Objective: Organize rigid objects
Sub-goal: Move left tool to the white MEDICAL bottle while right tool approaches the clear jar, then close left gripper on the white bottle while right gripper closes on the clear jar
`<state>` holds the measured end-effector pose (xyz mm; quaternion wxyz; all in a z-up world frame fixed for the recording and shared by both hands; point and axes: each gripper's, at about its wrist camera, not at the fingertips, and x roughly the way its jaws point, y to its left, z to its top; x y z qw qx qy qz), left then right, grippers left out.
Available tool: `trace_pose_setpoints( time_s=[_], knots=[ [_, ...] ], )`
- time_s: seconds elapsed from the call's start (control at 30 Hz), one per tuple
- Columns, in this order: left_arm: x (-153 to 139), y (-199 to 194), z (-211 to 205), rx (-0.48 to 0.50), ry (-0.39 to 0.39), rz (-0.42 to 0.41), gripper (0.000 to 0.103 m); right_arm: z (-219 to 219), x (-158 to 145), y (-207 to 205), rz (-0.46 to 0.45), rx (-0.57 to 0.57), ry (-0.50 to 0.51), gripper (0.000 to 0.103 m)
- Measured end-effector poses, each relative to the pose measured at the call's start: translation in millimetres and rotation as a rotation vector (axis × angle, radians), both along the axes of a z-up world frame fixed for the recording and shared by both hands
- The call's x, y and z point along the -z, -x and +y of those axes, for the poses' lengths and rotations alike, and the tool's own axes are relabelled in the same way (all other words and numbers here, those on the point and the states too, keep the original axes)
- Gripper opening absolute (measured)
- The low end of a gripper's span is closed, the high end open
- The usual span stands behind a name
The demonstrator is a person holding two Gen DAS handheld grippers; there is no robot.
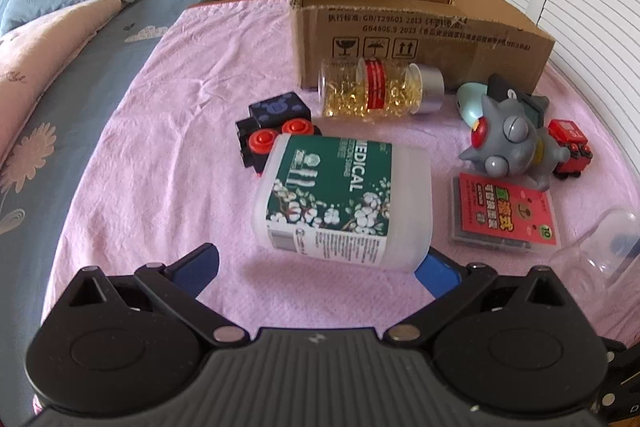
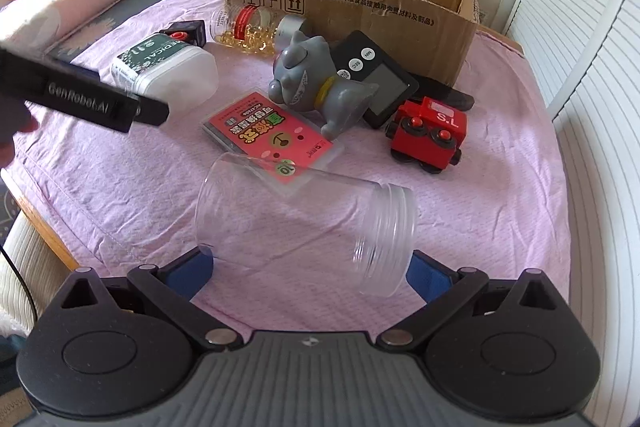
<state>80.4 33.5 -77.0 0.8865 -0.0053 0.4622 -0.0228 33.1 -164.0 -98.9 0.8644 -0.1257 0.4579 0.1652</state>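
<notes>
Left wrist view, left to right: black toy train car (image 1: 276, 131) with red wheels at 11 o'clock on the pink cloth (image 1: 168, 147); white cotton-swab tub (image 1: 344, 203) with green MEDICAL label lying on its side at centre, between the spread blue pads of the left gripper (image 1: 320, 263); jaws released wide, left pad apart from the tub, right pad (image 1: 436, 273) right at its lower corner (contact unclear); capsule jar (image 1: 376, 91) with silver cap lying sideways at 12 o'clock, just in front of the cardboard box (image 1: 420, 27); grey cat figure (image 1: 508, 143) at 2 o'clock, red toy train car (image 1: 568, 147) just beside and behind it; red card pack (image 1: 504, 215) at 3 o'clock, near the cat's base.

Right wrist view, left to right: the left gripper's black body sits at 9 o'clock over the tub; red card pack at centre; clear empty jar (image 2: 304, 223) on its side at 6 o'clock, threaded mouth to the right, its far rim overlapping the card pack; right gripper (image 2: 308, 267) released, jaws wide on both sides of the jar, the right pad (image 2: 428, 275) close to the mouth (can't confirm touch); black timer (image 2: 372, 75) behind the cat at 1 o'clock, leaning by the box; red train car at 3 o'clock.
</notes>
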Motion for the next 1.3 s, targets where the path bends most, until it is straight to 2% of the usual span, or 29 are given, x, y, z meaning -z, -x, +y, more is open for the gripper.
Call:
trace_pose_setpoints(
  time_s=[0.07, 0.43, 0.7, 0.93, 1.03, 1.23, 1.3],
  knots=[
    [3.1, 1.3, -2.4, 0.010, -0.018, -0.022, 0.103, -3.3, 1.5, -1.4, 0.011, 0.021, -0.032, 0.103],
    [8.5, 9.5, 0.8, 0.034, -0.006, -0.105, 0.103, -5.5, 6.7, 13.3, -0.081, 0.048, -0.064, 0.103],
    [4.9, 2.9, -6.4, 0.035, -0.043, -0.106, 0.102, -4.8, 6.5, 12.8, -0.079, 0.057, -0.063, 0.103],
    [-3.2, -2.9, -12.4, 0.070, -0.020, -0.121, 0.102, -1.0, 3.8, 6.9, -0.052, 0.053, -0.052, 0.103],
    [-4.5, -5.8, -14.1, 0.083, -0.018, -0.120, 0.102, 3.4, -2.8, 6.9, -0.070, 0.045, -0.044, 0.103],
    [-6.2, -11.3, -15.9, 0.095, -0.018, -0.116, 0.100, 13.7, -12.6, 0.4, -0.049, 0.039, -0.052, 0.103],
    [-7.0, -13.0, -16.2, 0.097, -0.023, -0.116, 0.096, 16.9, -13.8, -1.8, -0.052, 0.048, -0.046, 0.103]
  ],
)
